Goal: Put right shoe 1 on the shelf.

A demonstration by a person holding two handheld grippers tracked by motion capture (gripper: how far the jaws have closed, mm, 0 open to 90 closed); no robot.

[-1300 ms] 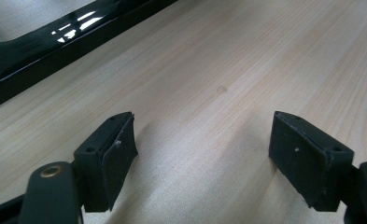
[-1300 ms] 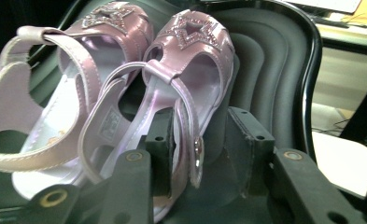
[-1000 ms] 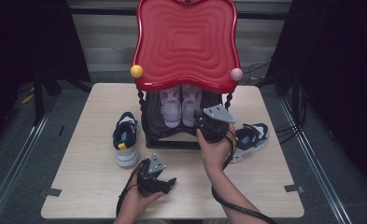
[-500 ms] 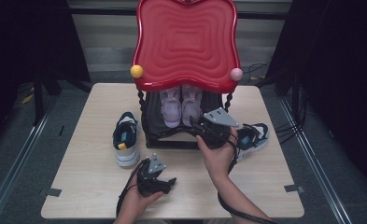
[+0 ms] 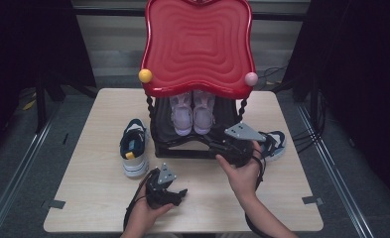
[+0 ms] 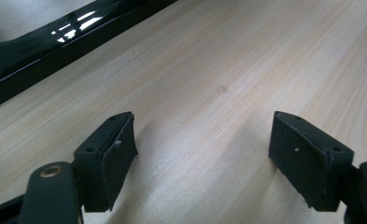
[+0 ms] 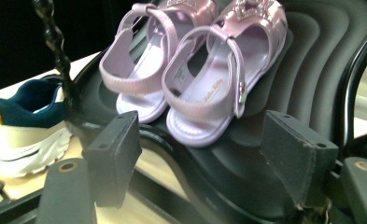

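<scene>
- Pale desk (image 5: 93,198), high view: our right gripper (image 5: 217,145), jaws just opening and empty, is backing off the pink sandals (image 5: 193,113) on the shoe rack (image 5: 182,148).
- Left gripper view: our left gripper (image 6: 202,144) is hovering, jaws released.
- Right gripper view: sandals are sitting free, placement seemingly done.

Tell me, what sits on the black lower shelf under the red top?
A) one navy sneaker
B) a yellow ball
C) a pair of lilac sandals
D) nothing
C: the pair of lilac sandals stands side by side on the black lower shelf, in front of the right gripper.
</scene>
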